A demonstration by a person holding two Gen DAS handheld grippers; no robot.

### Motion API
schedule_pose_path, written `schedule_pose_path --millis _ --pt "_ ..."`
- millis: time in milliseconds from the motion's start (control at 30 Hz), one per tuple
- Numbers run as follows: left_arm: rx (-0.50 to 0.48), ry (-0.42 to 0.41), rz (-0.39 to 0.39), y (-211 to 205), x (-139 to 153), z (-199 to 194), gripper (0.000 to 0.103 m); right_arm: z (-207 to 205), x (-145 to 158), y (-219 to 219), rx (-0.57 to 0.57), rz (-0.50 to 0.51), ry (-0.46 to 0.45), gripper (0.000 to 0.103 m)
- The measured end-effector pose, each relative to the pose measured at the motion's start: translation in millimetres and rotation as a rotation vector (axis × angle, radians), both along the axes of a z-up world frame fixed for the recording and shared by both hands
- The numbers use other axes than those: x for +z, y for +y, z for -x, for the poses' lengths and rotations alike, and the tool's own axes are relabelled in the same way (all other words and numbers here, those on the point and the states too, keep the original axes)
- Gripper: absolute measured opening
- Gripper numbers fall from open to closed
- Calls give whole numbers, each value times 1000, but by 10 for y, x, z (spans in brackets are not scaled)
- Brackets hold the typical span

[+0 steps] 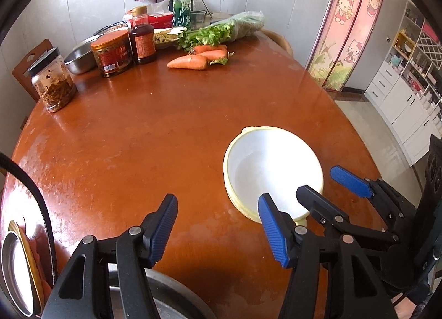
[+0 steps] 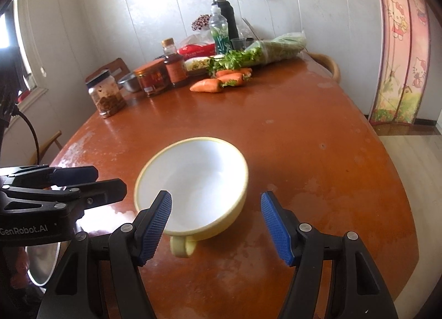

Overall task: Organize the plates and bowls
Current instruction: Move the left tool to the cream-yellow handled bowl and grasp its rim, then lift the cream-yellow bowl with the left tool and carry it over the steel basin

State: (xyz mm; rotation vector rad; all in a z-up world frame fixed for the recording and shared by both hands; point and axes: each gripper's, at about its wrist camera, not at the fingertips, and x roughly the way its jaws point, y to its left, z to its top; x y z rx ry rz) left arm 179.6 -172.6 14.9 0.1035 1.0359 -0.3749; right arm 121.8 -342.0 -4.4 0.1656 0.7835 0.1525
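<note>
Item: pale-yellow plastic bowl with white interior and a small loop handle (image 2: 190, 186). Location: resting upright on the round reddish-brown wooden table (image 2: 317, 153), directly ahead of the right gripper (image 2: 216, 225) and just beyond its fingertips; the loop handle points back toward that tool, lying between its two blue-padded fingers. Seen from the left gripper (image 1: 218, 229), the same bowl (image 1: 272, 172) lies ahead and to the right, near its right finger.

Tools: right gripper spread wide, holding nothing. Left gripper likewise spread wide, holding nothing. Nearer tool, by judgement: the right, already lined up on the handle side.

Adjacent: a stainless-steel dish (image 1: 16, 272) sits low to the left of the left gripper; a dark round rim shows beneath that tool, identity unclear.

Far side of table, well apart from both tools: orange carrots (image 2: 221, 80), bagged leafy greens (image 2: 270, 51), a glass jar with black lid (image 2: 106, 96), a red-lidded jar (image 2: 152, 77), a brown sauce bottle (image 2: 175, 65), a small steel bowl (image 2: 131, 81).

Obstructions: none between right gripper and bowl; the left gripper sits close on the bowl's left flank.
</note>
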Motion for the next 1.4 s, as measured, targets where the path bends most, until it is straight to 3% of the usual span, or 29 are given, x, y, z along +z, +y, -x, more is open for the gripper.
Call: schedule_pose_path --millis 300,533,700,1033,1400 --pt "10 58 -2 -84 -143 -164 62 -114 -112 -64 5 19 17 64" --pt "1 141 65 -109 -288 -275 62 -180 -177 1 54 37 23 55" --pt "-39 180 122 -154 -328 -286 47 -172 -182 93 95 55 18 52" --pt "-24 143 106 -84 -224 -230 47 -117 -145 214 110 65 22 52" --pt "25 45 142 311 201 43 47 97 296 542 160 84 -84 53"
